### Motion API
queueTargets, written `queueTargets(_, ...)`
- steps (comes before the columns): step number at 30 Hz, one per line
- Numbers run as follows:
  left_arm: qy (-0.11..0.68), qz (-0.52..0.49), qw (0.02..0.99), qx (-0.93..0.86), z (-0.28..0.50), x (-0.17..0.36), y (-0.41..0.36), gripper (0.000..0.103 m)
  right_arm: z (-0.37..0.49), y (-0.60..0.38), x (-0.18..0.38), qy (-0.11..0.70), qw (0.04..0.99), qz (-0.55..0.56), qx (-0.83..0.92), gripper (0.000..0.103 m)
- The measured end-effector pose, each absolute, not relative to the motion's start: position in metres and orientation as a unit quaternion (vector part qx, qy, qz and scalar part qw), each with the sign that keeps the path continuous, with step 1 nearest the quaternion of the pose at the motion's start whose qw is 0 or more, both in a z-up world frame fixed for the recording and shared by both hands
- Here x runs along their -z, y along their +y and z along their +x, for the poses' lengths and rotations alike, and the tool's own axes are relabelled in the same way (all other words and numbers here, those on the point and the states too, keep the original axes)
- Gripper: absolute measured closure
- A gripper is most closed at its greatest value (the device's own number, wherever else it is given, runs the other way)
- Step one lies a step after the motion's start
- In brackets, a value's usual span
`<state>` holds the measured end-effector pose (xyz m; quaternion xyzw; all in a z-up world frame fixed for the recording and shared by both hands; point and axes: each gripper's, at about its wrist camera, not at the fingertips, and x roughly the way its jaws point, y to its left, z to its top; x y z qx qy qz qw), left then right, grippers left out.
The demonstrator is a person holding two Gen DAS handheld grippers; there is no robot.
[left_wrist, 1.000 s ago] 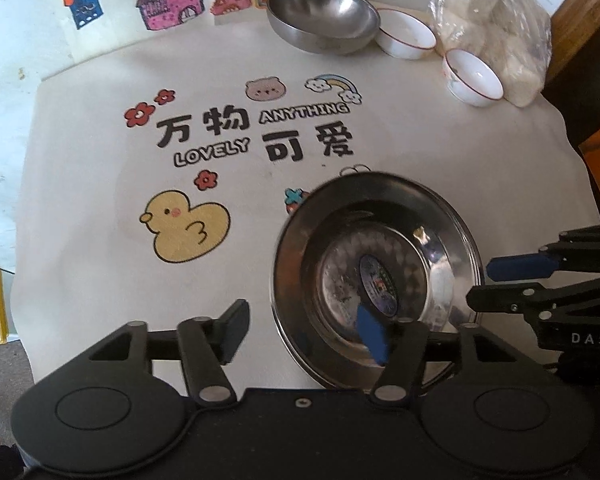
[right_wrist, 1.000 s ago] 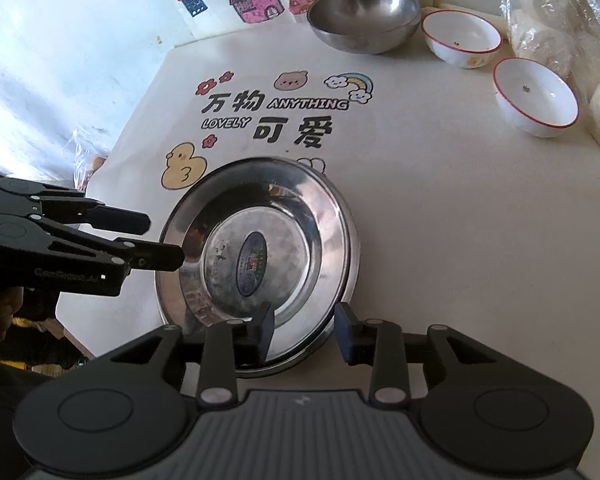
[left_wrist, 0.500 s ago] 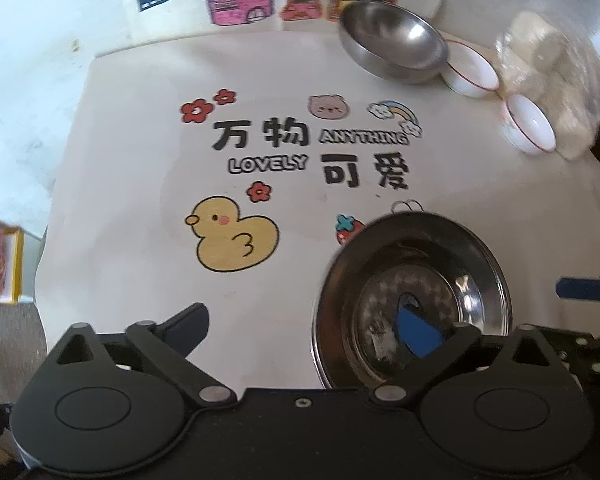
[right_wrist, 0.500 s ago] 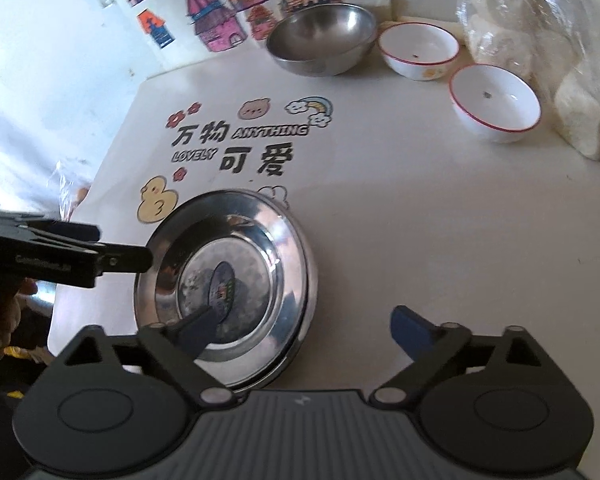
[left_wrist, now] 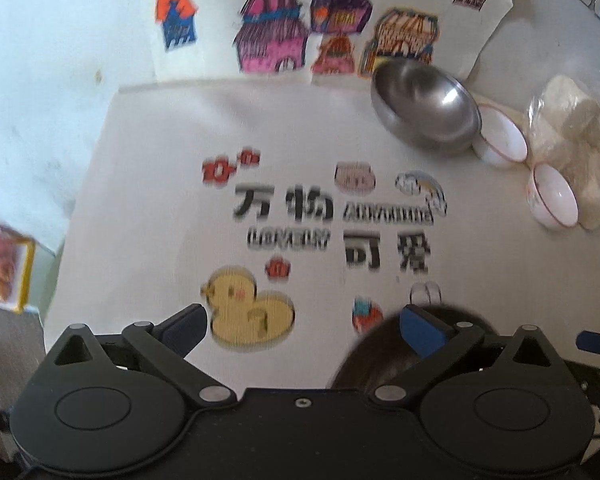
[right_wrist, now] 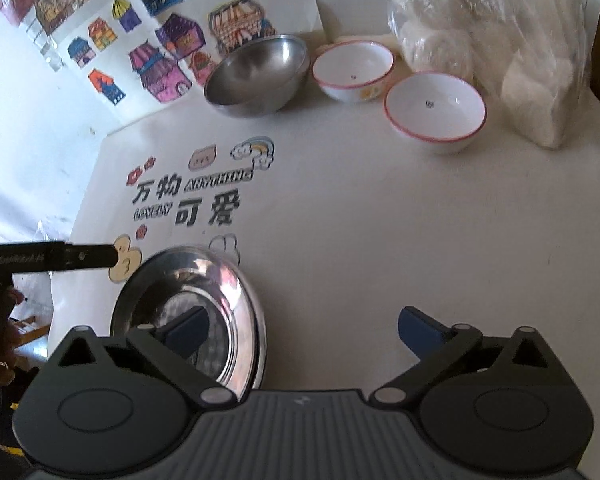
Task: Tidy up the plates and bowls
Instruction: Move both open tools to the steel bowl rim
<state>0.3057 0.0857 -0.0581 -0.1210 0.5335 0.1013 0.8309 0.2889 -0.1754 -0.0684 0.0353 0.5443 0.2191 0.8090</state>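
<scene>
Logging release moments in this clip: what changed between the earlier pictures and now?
Both tongs let go of the steel plate: the left tongs and right tongs have just opened wide and pulled back toward the near edge, nothing between their fingers. The plate lies flat on the mat. The steel bowl and two white bowls stayed put.

Left gripper (left_wrist: 302,322) has its jaws spread wide with nothing between them, hanging over the cartoon duck (left_wrist: 252,312) on the printed table cover (left_wrist: 172,184) — whole view is a bit blurry. A steel plate (left_wrist: 380,356) peeks out dark by the right finger. Far right, a steel bowl (left_wrist: 426,106) touches one of two white red-rimmed bowls (left_wrist: 500,140) — a clear bag of white buns (left_wrist: 572,132) sits just behind them.
</scene>
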Motion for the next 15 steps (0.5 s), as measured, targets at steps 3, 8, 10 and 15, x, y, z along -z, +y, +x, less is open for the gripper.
queueTargets(3,0.523,-0.110,0.839,-0.105,0.325,0.052,0.084,0.001,0.298,-0.177,0.068,0.539,0.812,0.045,-0.221,0.000)
queueTargets(8,0.508,-0.093,0.850,-0.107,0.367,0.045,0.080,0.001,0.321,-0.178,0.069,0.523,0.819,0.077,-0.223,0.000)
queueTargets(10,0.503,-0.080,0.855,-0.103,0.385,0.042,0.078,0.001,0.334,-0.176,0.070,0.519,0.818,0.097,-0.228,0.000)
queueTargets(15,0.493,-0.049,0.864,-0.092,0.432,0.039,0.075,0.001,0.371,-0.165,0.072,0.505,0.821,0.136,-0.229,0.000)
